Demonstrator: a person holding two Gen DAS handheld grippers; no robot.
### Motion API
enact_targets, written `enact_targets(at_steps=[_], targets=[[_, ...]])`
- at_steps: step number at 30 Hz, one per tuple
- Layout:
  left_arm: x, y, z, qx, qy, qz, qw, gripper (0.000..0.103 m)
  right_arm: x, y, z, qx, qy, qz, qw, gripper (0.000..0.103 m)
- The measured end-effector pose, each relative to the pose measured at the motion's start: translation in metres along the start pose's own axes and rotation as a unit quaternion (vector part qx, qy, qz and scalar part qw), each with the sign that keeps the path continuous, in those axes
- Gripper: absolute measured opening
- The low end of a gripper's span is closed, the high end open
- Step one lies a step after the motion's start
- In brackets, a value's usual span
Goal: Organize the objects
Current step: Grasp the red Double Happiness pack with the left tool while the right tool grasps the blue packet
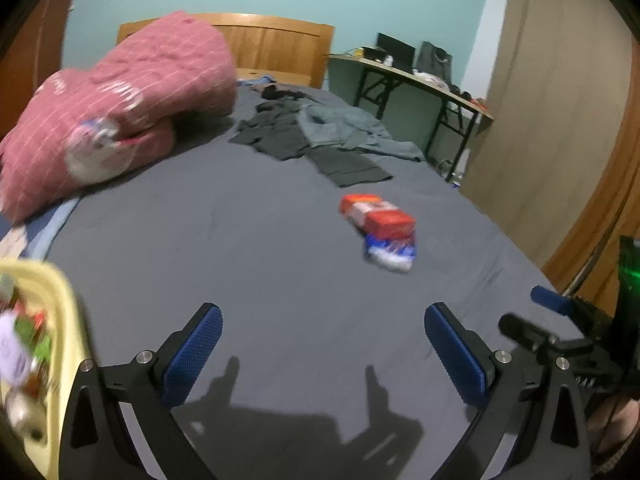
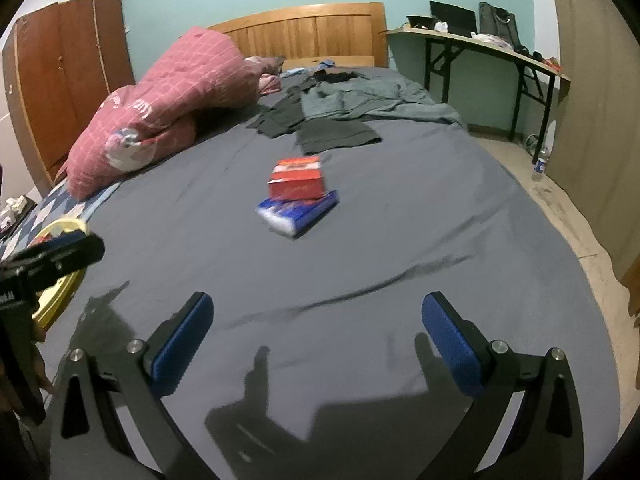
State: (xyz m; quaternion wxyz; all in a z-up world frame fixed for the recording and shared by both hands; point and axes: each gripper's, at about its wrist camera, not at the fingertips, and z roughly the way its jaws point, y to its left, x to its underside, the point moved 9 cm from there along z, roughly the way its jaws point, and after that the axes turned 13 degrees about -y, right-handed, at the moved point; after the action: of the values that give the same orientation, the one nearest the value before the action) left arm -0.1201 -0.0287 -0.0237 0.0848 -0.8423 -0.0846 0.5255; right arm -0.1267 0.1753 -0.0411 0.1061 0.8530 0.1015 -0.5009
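Note:
A red box (image 1: 390, 223) lies on the grey bed sheet (image 1: 256, 248), with a second red-and-white box (image 1: 358, 204) behind it and a blue-and-white pack (image 1: 390, 254) under it. The same pile shows in the right wrist view: red box (image 2: 296, 186), blue pack (image 2: 298, 214). A yellow basket (image 1: 44, 300) with several small packets sits at the left; its rim shows in the right wrist view (image 2: 60, 228). My left gripper (image 1: 323, 320) is open and empty above the sheet, short of the boxes. My right gripper (image 2: 318, 312) is open and empty, also short of them.
A pink striped duvet (image 1: 120, 112) is heaped at the bed's left. Dark and grey clothes (image 1: 316, 140) lie near the wooden headboard (image 1: 272, 48). A folding desk (image 2: 480, 44) stands right of the bed, a wardrobe (image 2: 64, 72) left. A bottle (image 2: 540, 166) stands on the floor.

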Motion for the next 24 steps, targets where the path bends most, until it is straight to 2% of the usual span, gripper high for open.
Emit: enact_targets(at_steps=[4,8,12,16,17,19,24], targets=[[-0.025,-0.019,0.041,0.008,0.008,0.023,0.9997,0.103,-0.008,-0.012,0.015,-0.027,0.004,0.018,0.999,0.103],[-0.042,-0.037,0.091,0.014,0.028,0.042,0.9986,0.103,-0.018,-0.011,0.035,-0.041,0.003,-0.018,0.999,0.103],[-0.046,-0.051,0.146,0.014,0.052,0.044,0.9976,0.103,-0.016,-0.016,0.040,-0.046,0.005,-0.026,0.999,0.103],[-0.044,-0.066,0.201,-0.011,0.070,0.041,0.9967,0.103,-0.006,-0.031,0.038,-0.031,0.017,-0.041,0.999,0.103],[-0.042,-0.066,0.215,-0.024,0.077,0.040,0.9960,0.103,-0.007,-0.033,0.038,-0.031,0.016,-0.038,0.999,0.103],[-0.034,-0.069,0.236,-0.027,0.095,0.028,0.9947,0.103,-0.010,-0.036,0.040,-0.035,0.015,-0.025,0.999,0.103],[-0.026,-0.051,0.255,-0.056,0.107,0.036,0.9920,0.103,-0.012,-0.032,0.048,-0.048,0.017,-0.004,0.999,0.103]])
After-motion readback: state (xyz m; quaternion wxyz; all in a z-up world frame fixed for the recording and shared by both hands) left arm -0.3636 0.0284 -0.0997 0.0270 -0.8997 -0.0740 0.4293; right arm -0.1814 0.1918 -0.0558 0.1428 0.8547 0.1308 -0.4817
